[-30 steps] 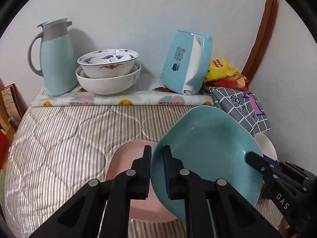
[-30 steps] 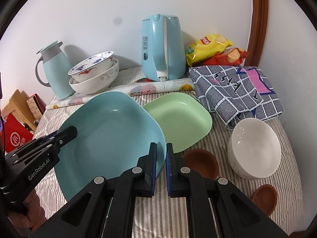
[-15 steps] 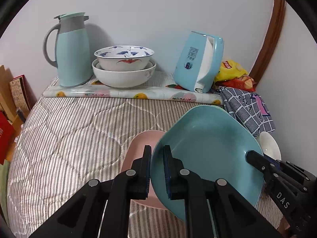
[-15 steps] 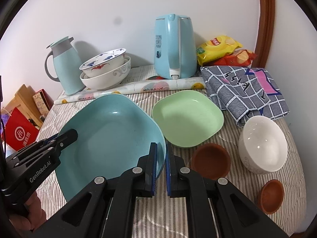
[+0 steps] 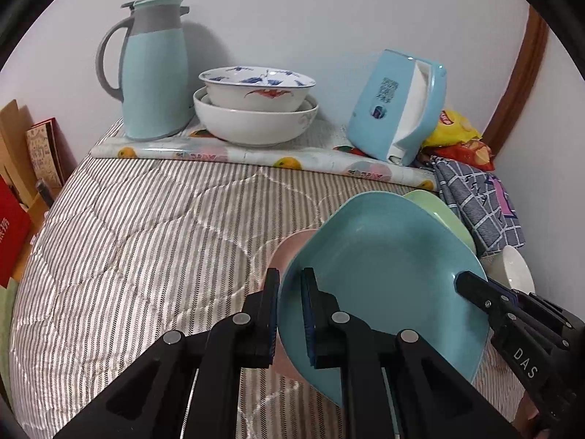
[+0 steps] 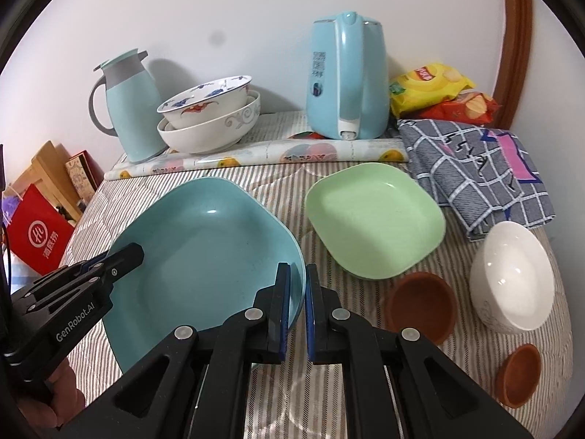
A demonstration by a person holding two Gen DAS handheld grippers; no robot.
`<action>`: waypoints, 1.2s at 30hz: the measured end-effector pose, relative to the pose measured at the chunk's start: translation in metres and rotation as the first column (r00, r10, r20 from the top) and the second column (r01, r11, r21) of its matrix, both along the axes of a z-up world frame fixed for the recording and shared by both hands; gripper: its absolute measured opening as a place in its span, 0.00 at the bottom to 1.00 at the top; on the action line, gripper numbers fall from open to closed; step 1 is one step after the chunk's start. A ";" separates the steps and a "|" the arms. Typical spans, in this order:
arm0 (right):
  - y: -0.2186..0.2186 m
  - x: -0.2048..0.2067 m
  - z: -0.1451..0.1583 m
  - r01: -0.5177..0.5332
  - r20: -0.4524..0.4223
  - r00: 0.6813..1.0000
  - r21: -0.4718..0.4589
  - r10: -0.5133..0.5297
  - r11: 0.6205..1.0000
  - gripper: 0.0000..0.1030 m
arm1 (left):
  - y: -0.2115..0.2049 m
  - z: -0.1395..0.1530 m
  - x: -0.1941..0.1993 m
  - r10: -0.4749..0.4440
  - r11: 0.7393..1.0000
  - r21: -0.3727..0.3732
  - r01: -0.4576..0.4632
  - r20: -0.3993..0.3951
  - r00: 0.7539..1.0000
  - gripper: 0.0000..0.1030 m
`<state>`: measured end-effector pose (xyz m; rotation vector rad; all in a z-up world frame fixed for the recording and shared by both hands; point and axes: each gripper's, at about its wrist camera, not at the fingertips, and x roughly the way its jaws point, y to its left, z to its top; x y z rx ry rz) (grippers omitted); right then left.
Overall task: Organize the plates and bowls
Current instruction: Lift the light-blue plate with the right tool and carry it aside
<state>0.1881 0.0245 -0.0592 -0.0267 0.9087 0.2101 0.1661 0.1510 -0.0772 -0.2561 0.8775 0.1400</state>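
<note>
both hand-held grippers are clamped on the same teal plate (image 6: 204,252), left hand-held gripper (image 5: 290,314) on one edge and right hand-held gripper (image 6: 298,307) on the opposite edge, holding it tilted above the striped bed (image 5: 146,241). a pink plate (image 5: 289,248) peeks out underneath it, green plate (image 6: 373,223) just beside it.

Three plates: teal (image 6: 204,256), green (image 6: 373,219), pink (image 5: 289,248). Three white bowls: two stacked (image 6: 212,117), one apart (image 6: 512,274). Two brown dishes (image 6: 420,303). One jug (image 6: 124,106). One kettle (image 6: 347,77). Two snack bags (image 6: 438,91). One cloth (image 6: 475,168).
</note>
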 end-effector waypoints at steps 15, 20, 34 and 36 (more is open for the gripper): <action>0.016 0.027 -0.031 -0.032 -0.053 0.998 -0.022 0.031 0.999 0.07 | 0.012 -0.030 0.017 0.032 0.999 -0.002 -0.032 -0.064 0.997 0.12; 0.015 0.033 -0.042 -0.041 -0.074 0.997 -0.034 0.038 0.999 0.07 | 0.010 -0.040 0.022 0.031 1.000 -0.002 -0.032 -0.089 0.996 0.12; 0.012 0.038 -0.050 -0.059 -0.099 0.994 -0.042 0.054 0.997 0.08 | 0.001 -0.043 0.021 0.017 1.000 0.026 -0.014 -0.119 0.993 0.11; 0.011 0.039 -0.050 -0.065 -0.096 0.994 -0.048 0.060 0.997 0.08 | -0.001 -0.043 0.021 0.012 1.000 0.030 -0.009 -0.121 0.993 0.12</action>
